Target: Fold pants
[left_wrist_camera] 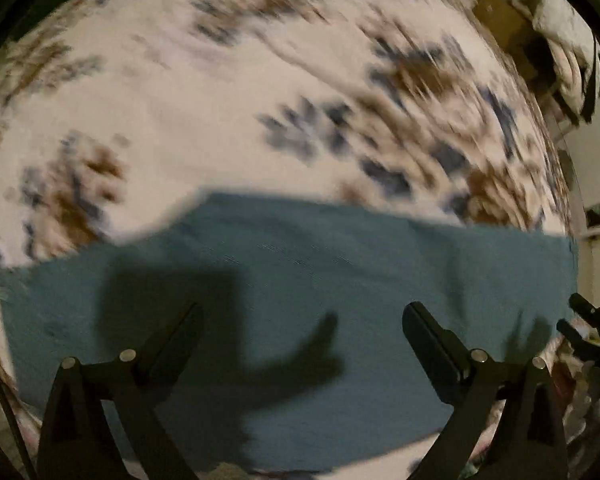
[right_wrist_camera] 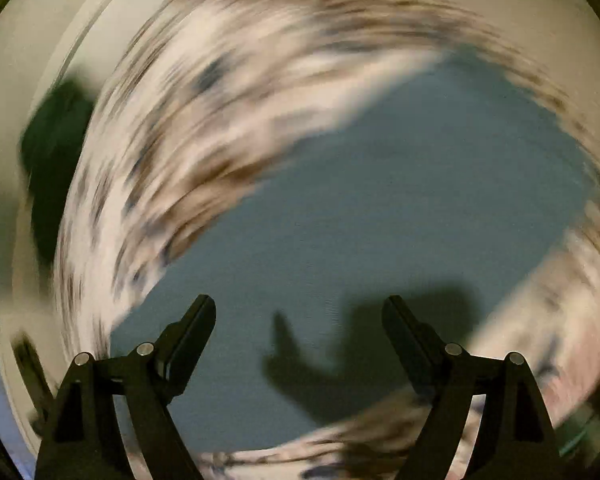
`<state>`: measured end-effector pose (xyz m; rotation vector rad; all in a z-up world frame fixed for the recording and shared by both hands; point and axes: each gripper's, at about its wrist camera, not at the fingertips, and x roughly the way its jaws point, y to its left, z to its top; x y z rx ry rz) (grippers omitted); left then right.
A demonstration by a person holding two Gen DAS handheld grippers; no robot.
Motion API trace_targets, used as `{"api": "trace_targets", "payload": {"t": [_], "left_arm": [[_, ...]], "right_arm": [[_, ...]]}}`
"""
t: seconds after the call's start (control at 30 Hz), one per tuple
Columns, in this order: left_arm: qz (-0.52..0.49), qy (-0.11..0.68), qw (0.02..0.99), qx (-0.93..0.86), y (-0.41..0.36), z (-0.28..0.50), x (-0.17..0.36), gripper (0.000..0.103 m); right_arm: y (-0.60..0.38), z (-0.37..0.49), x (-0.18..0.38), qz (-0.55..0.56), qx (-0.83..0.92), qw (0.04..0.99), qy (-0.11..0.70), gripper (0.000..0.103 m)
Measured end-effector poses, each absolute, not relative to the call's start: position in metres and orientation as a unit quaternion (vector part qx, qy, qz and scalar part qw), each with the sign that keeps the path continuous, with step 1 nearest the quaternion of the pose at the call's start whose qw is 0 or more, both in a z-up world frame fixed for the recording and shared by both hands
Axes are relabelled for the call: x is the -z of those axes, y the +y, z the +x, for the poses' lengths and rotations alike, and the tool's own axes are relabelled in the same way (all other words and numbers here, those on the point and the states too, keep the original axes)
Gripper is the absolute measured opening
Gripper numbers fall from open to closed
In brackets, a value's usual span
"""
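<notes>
Teal pants [left_wrist_camera: 300,280] lie flat on a white bedspread with brown and blue flowers [left_wrist_camera: 180,100]. In the left wrist view they run as a wide band across the lower half. My left gripper [left_wrist_camera: 302,312] hovers over them, open and empty, and casts a shadow on the cloth. In the right wrist view the pants [right_wrist_camera: 380,200] fill the middle and run toward the upper right. My right gripper [right_wrist_camera: 299,306] is open and empty above them. The right gripper also shows at the left wrist view's right edge [left_wrist_camera: 588,332]. Both views are motion-blurred.
The floral bedspread [right_wrist_camera: 220,100] surrounds the pants. Bundled bedding [left_wrist_camera: 568,52] lies at the far right corner beside brown furniture. A pale wall and a dark green shape [right_wrist_camera: 56,152] stand at the left in the right wrist view.
</notes>
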<state>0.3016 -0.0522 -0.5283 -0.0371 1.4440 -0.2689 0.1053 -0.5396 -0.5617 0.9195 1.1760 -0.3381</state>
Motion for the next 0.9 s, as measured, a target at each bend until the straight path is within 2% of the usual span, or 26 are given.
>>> {"api": "trace_targets", "payload": {"t": [0.13, 0.27, 0.33, 0.4, 0.53, 0.67, 0.9], "left_arm": [[0.004, 0.677, 0.723, 0.137, -0.11, 0.284, 0.55, 0.102], [0.027, 0.685, 0.712, 0.149, -0.157, 0.277, 0.563, 0.102], [0.039, 0.689, 0.706, 0.155, -0.178, 0.274, 0.57, 0.102], [0.051, 0.691, 0.704, 0.155, -0.189, 0.27, 0.572, 0.102], [0.071, 0.691, 0.701, 0.16, -0.208, 0.266, 0.576, 0.102], [0.08, 0.693, 0.699, 0.157, -0.213, 0.262, 0.582, 0.102], [0.074, 0.696, 0.697, 0.157, -0.212, 0.265, 0.59, 0.102]], "right_arm": [[-0.641, 0.019, 0.594, 0.545, 0.229, 0.686, 0.424, 0.087], [-0.697, -0.011, 0.612, 0.581, 0.247, 0.679, 0.376, 0.087], [-0.708, -0.011, 0.622, 0.598, 0.231, 0.675, 0.366, 0.084], [-0.714, -0.006, 0.624, 0.598, 0.206, 0.684, 0.365, 0.068], [-0.705, 0.02, 0.624, 0.562, 0.186, 0.706, 0.389, 0.068], [-0.697, 0.034, 0.645, 0.569, 0.19, 0.688, 0.408, 0.068], [-0.688, 0.048, 0.644, 0.603, 0.148, 0.705, 0.341, 0.068]]}}
